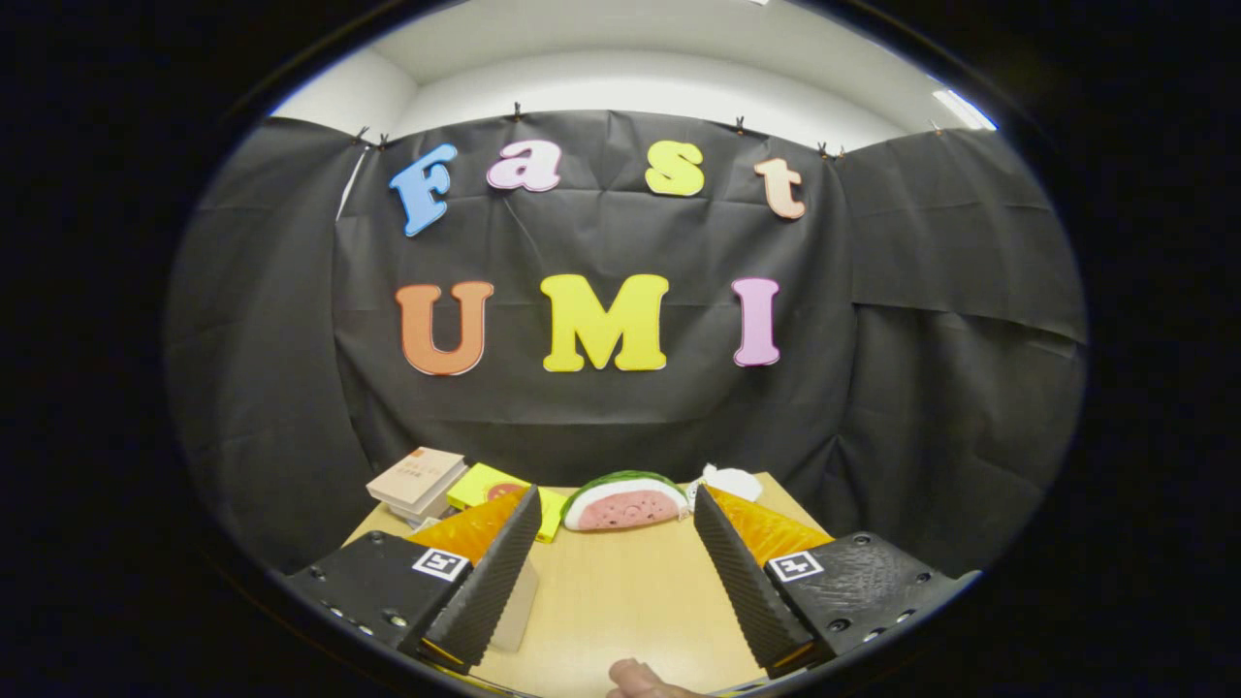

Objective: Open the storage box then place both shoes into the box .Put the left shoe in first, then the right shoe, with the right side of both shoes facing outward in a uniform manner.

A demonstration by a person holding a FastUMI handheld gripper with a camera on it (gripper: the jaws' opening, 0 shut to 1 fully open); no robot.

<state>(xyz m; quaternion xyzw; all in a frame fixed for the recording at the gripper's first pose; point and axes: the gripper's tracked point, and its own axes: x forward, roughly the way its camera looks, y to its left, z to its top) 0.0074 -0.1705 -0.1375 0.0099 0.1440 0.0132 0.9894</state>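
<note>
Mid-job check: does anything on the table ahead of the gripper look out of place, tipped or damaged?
Nothing looks damaged or spilled. The gripper is open over bare table, holding nothing. Beyond the fingers lie a watermelon slice toy, a stack of books, a yellow book and something white. A fingertip pokes in beneath the fingers.

A pale wooden table [620, 601] stands before the black cloth wall [601, 427], with white walls [630, 97] above.
</note>
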